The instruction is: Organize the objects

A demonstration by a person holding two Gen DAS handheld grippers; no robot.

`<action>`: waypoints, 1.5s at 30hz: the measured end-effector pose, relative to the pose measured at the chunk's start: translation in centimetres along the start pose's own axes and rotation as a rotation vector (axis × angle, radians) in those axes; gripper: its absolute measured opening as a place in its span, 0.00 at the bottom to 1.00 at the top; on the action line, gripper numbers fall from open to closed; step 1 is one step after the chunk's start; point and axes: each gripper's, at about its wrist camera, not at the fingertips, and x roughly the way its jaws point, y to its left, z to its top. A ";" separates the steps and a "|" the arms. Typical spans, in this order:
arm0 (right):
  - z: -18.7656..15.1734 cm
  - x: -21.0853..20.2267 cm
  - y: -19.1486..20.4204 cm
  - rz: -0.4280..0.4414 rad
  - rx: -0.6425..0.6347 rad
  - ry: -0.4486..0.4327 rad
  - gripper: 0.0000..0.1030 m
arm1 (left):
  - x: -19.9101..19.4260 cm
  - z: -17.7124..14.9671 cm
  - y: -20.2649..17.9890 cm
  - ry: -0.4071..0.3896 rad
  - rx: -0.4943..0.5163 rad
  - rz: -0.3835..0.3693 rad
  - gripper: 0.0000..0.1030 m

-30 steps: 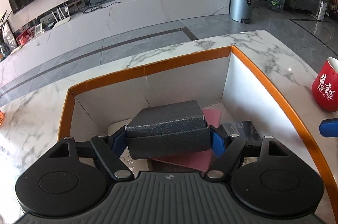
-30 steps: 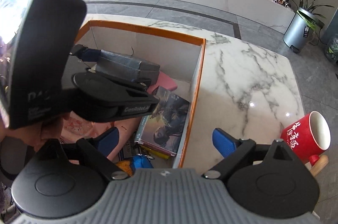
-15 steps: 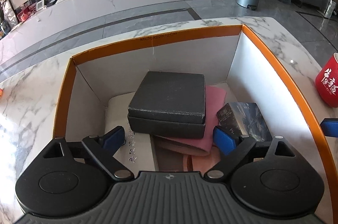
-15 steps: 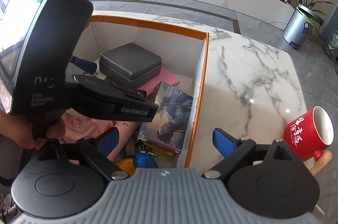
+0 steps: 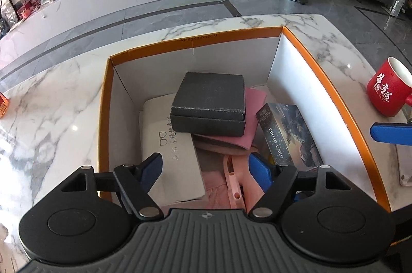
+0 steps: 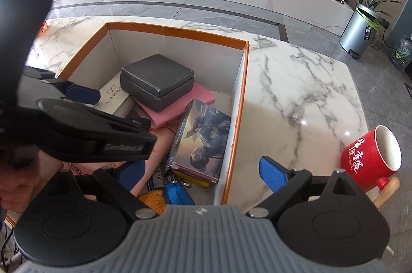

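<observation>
Scene: a white-walled, orange-rimmed cardboard storage box (image 5: 319,82) sits on a marble-patterned counter (image 5: 51,123), half filled.
Left tongs: the left tongs (image 5: 206,170) hang above the near end of the box, blue pads apart and clamped on nothing; their jaws have just been narrowing a little, with nothing between them.
Task's thing: the dark grey textured lidded gift box (image 5: 211,103) lies free inside, just ahead of the left tongs, on a flat pink pad (image 5: 253,116) and partly over a cream book with a spectacles drawing (image 5: 167,144).
Neighbours: a dark illustrated photo-card box (image 5: 288,134) leans ahead and to the right of the left tongs, against the box wall.
Right tongs: the right tongs (image 6: 200,170) are spread wide and empty, straddling the orange rim.
Outside: a red ceramic mug with white characters (image 6: 370,157) stands on the counter just beyond the right tongs' outer pad.
Step in hand: the gift box looks placed, and the left tongs appear to be clearing.
Doing it well: lift straight up, clear of the lid and the rim; take the mug squarely across its body, since glazed ceramic may slip.
</observation>
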 end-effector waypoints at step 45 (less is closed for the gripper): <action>-14.0 -10.5 14.1 -0.063 0.141 -0.334 0.93 | -14.2 -19.2 7.9 -0.444 -0.171 0.195 0.86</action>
